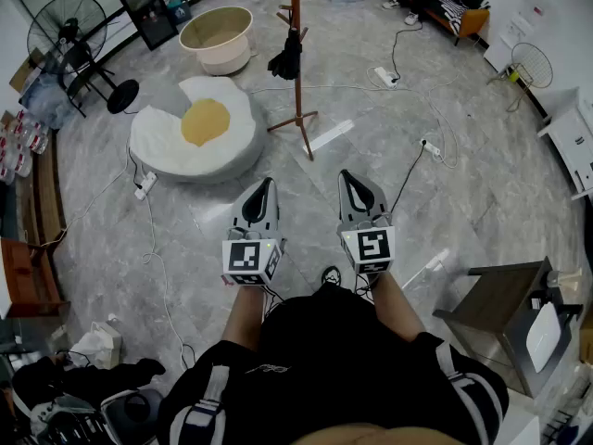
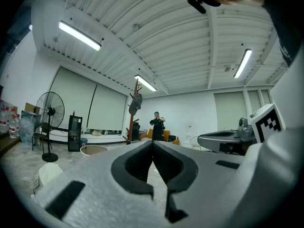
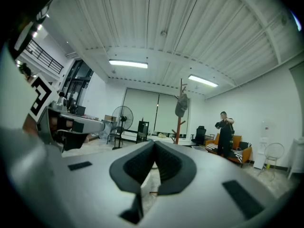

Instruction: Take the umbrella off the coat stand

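Floor: grey marble, cables lying across it.
Coat stand: upright, well ahead of both grippers.
Umbrella: black, folded, hanging on the stand's left side.
Left gripper: jaws together, empty, level.
Right gripper: jaws together, empty, level.

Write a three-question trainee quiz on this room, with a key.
1. True or false: the umbrella hangs on the coat stand.
2. Which lies nearest the stand's feet: A the fan, B the beige tub, C the egg-shaped cushion?
3. What state are the left gripper and the right gripper in?
Key: 1 true. 2 C. 3 both shut, fingers together, holding nothing.
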Motion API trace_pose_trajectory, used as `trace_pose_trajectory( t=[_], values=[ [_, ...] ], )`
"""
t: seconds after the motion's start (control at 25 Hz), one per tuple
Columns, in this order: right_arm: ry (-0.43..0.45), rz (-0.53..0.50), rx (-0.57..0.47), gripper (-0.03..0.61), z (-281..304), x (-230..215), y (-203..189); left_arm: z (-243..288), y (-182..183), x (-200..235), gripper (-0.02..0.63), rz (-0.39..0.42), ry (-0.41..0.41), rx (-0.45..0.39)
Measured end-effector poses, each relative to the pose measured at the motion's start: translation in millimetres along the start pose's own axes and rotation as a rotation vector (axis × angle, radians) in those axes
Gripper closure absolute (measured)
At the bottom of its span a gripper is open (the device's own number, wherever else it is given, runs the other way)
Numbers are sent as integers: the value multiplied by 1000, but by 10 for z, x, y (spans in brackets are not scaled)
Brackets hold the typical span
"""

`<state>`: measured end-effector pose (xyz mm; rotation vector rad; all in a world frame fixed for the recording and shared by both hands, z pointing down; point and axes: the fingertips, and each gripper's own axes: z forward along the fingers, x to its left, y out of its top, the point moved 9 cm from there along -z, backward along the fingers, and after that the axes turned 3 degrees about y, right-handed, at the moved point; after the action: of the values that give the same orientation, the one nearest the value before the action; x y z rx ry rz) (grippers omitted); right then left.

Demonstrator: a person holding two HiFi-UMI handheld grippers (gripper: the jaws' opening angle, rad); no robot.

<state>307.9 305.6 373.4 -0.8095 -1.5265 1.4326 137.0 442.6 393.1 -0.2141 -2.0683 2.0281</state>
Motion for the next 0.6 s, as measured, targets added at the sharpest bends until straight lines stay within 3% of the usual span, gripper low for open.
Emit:
trace_pose_trajectory(
  t=[0.6],
  values=[
    [73, 31, 1, 572, 209, -631, -358, 504, -169, -230, 614, -27, 59, 20]
  ],
)
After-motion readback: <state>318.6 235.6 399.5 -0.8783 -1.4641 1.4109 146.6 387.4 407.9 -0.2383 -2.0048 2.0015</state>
